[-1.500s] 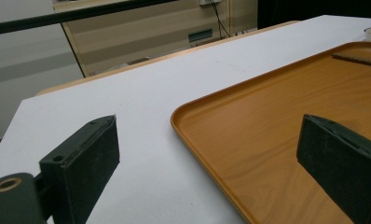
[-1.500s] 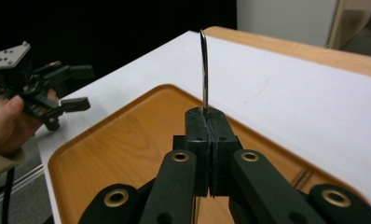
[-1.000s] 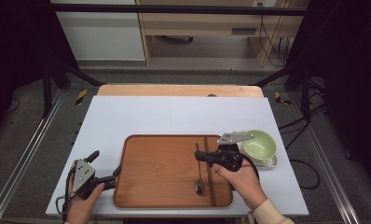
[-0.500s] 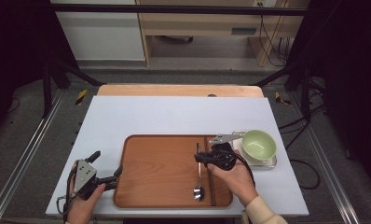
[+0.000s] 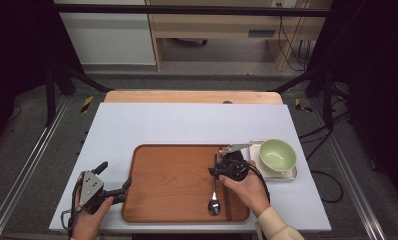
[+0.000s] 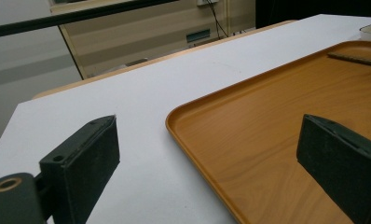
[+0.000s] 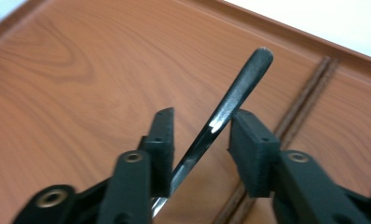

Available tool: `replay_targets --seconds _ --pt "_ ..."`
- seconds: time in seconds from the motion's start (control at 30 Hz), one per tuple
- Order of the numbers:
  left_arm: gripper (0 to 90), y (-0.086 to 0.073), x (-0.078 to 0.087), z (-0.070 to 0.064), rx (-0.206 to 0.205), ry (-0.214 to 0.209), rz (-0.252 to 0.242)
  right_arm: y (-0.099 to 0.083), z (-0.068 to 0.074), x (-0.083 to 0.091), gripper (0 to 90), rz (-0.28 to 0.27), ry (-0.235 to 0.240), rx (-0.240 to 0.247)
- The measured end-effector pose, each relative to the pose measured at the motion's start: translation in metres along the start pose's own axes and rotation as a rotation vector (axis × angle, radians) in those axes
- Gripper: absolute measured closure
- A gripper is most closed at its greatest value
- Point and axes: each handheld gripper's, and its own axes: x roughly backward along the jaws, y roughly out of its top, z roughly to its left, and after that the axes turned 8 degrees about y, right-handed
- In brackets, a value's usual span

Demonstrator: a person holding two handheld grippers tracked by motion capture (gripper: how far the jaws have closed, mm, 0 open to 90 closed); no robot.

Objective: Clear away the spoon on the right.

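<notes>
- Clearly the right gripper point(image 5: 218, 169) is busy with the spoon point(image 5: 215, 192): in the right gripper view the handle point(image 7: 230, 105) runs slantwise between the two jaws, which stand a little apart around it; whether they pinch it I cannot tell.
- The spoon lies on the wooden tray point(image 5: 172, 182), bowl toward the near edge and handle pointing far, in the tray's right part. Likely it is being set down or lined up there as part of a place setting.
- Just right of the spoon a dark pair of chopsticks point(image 5: 226, 200) lies parallel to it; close company, so any sideways slide of the spoon could nudge them.
- The left gripper point(image 5: 116, 191) rests at the tray's near left corner, jaws wide apart and holding nothing; from its own view they straddle the tray's rim point(image 6: 200, 135), perhaps ready to steady it.
- A green bowl point(image 5: 277, 155) sits on a small pale plate point(image 5: 288, 175) right of the tray, close behind the right hand point(image 5: 247, 187).
</notes>
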Motion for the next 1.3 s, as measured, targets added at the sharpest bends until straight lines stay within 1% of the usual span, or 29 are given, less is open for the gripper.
replay_targets --seconds 0.13,0.2,0.23,0.3,0.33,0.37,0.53,0.7,0.8,0.87,0.9,0.97,1.0,1.03,1.1,1.13,1.23,1.3 --pt "5.5 0.0 0.0 0.0 0.0 0.001 -0.002 -0.002 0.002 -0.001 46.8 -0.002 -0.012 0.004" --pt "5.5 0.0 -0.001 0.0 0.001 0.001 -0.002 -0.003 0.004 -0.001 41.1 -0.011 -0.029 0.014" --pt "5.5 0.0 -0.001 0.0 -0.003 0.003 0.001 -0.004 0.003 -0.002 38.5 -0.027 -0.032 0.035" --pt "5.5 -0.001 -0.001 0.0 0.001 0.004 0.002 -0.005 0.003 -0.003 34.6 -0.039 -0.04 0.03" --pt "5.5 -0.001 -0.001 0.0 -0.001 0.006 0.001 -0.005 0.002 -0.005 32.2 -0.042 -0.045 0.048" --pt "5.5 0.0 0.0 0.001 -0.001 0.006 0.001 -0.005 0.002 -0.006 30.3 -0.043 -0.047 0.047" --pt "5.5 0.0 0.0 0.0 -0.003 0.003 0.001 0.0 0.004 -0.014 22.9 -0.096 -0.037 0.09" --pt "5.4 0.0 0.0 0.0 -0.001 0.001 -0.003 0.005 0.004 -0.017 17.9 -0.151 -0.032 0.098" --pt "5.4 -0.001 0.0 0.001 -0.003 0.002 0.0 0.007 0.003 -0.016 16.0 -0.169 -0.053 0.098" --pt "5.4 -0.001 0.0 0.001 -0.002 0.002 0.0 0.007 0.003 -0.013 15.1 -0.175 -0.069 0.106" --pt "5.4 -0.001 0.0 0.002 -0.001 0.002 -0.001 0.007 0.003 -0.011 14.2 -0.178 -0.069 0.101" --pt "5.3 -0.001 -0.001 0.002 0.002 0.002 0.001 0.007 0.004 -0.006 12.2 -0.197 -0.072 0.096" --pt "5.2 -0.002 -0.001 0.003 0.004 0.003 0.002 0.007 0.004 -0.003 11.7 -0.209 -0.076 0.106" --pt "5.2 -0.002 -0.001 0.003 0.01 0.002 -0.001 0.007 0.006 0.002 11.2 -0.218 -0.086 0.103" --pt "4.9 -0.002 -0.001 0.005 0.008 0.003 -0.001 0.008 0.007 0.008 8.5 -0.214 -0.1 0.118" --pt "4.8 -0.002 -0.001 0.005 0.012 0.002 -0.003 0.009 0.007 0.013 8.1 -0.225 -0.103 0.118" --pt "4.3 -0.002 -0.001 0.006 0.02 0.001 -0.006 0.01 0.006 0.026 7.4 -0.24 -0.109 0.108" --pt "4.0 -0.002 -0.002 0.006 0.016 0.0 -0.006 0.01 0.003 0.035 7.8 -0.254 -0.122 0.121"
